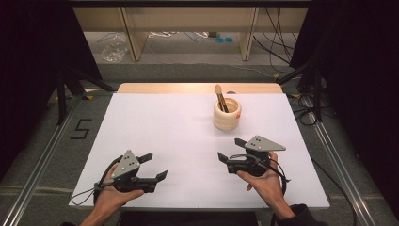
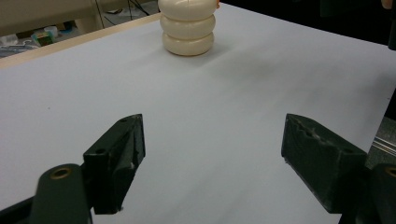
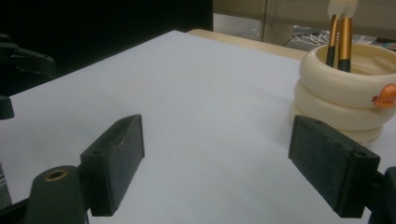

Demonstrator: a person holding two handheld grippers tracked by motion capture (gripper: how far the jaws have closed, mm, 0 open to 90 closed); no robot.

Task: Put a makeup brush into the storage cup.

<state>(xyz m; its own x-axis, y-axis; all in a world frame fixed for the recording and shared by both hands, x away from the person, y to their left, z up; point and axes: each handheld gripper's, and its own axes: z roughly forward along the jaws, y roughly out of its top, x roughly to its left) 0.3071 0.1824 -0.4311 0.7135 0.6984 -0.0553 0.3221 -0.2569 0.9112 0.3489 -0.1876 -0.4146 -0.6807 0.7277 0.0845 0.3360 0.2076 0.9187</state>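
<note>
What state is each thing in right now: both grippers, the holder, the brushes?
Left gripper: jaws open, empty, held near the table's front edge.
Right gripper: jaws open, empty, close to the holder.
Cream ringed holder: upright on the white table, untouched.
Brushes: standing in the holder, handles down, leaning; two gold-banded handles visible.
</note>
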